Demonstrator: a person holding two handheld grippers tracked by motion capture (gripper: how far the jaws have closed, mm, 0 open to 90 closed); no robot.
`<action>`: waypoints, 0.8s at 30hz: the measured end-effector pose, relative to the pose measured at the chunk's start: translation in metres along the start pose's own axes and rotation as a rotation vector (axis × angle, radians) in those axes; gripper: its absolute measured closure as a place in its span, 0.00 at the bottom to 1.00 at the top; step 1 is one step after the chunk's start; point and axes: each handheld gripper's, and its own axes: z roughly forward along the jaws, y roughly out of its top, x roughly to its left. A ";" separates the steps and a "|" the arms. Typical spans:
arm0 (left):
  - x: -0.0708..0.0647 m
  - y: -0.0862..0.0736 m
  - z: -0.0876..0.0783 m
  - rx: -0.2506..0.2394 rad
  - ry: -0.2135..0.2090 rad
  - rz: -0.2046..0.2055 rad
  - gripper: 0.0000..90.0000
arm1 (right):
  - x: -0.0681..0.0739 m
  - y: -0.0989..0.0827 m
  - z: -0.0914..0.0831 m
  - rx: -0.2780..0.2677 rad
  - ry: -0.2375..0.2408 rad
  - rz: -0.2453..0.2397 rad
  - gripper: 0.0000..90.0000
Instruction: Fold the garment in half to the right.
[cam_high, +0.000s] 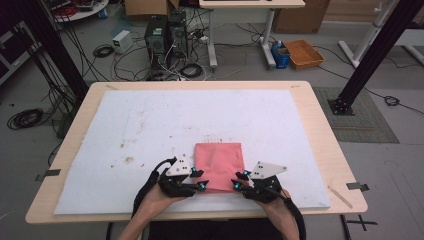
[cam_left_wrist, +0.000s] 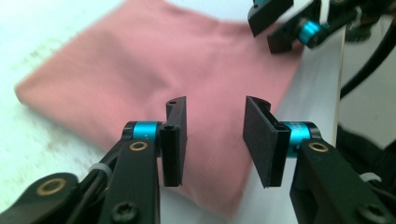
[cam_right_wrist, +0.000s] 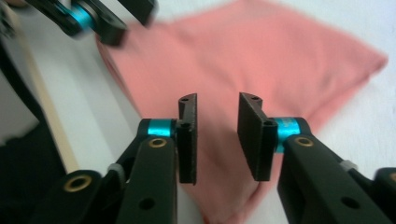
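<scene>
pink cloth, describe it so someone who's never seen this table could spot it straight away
On the wooden table lies a big white mat; near its front edge, between the left gripper and the right gripper, sits the pink cloth. It is folded into a flat rectangle, the one coloured thing on the white.

A white mat (cam_high: 150, 125), marked with small brownish stains, is covering most of a light wooden table (cam_high: 320, 130). Beyond the table, two dark computer towers (cam_high: 165, 35) are standing on the grey floor, with black cables (cam_high: 125, 60) trailing around them. A small white box (cam_high: 121, 41) is sitting to their left. An orange tray (cam_high: 303, 53) is lying farther right, beside what is probably a blue container (cam_high: 281, 54). Cardboard boxes (cam_high: 295, 20) are resting at the back, behind a white desk's legs (cam_high: 267, 40).
</scene>
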 end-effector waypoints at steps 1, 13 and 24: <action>0.000 -0.003 0.001 0.004 -0.002 -0.009 0.69 | 0.000 -0.003 0.001 0.018 -0.015 0.000 0.78; 0.003 -0.013 0.005 -0.022 -0.039 -0.017 0.66 | -0.008 -0.015 0.004 -0.013 0.027 0.049 0.75; 0.014 -0.002 -0.010 -0.052 -0.047 -0.024 0.35 | -0.011 -0.013 -0.001 -0.021 0.015 0.093 0.25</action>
